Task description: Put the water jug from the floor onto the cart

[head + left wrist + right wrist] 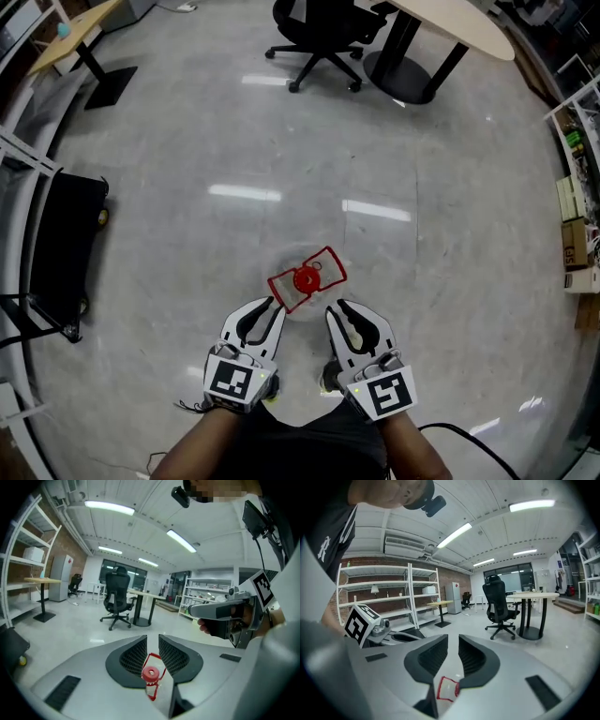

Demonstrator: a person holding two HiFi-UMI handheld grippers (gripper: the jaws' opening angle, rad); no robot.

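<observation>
left claw (266, 306) and right claw (341, 307) hang slightly open, empty, just behind the water jug (307, 278).

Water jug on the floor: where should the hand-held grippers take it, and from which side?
Probably the red handle, from above. It forms a thin loop over the red cap atop the water jug; the clear body looks too round and wide for jaws. The left hand-held gripper and right hand-held gripper hang just short of it, slightly open and empty.

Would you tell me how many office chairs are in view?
2: one chair by the table, a far chair beside the fridge. More may be hidden.
</observation>
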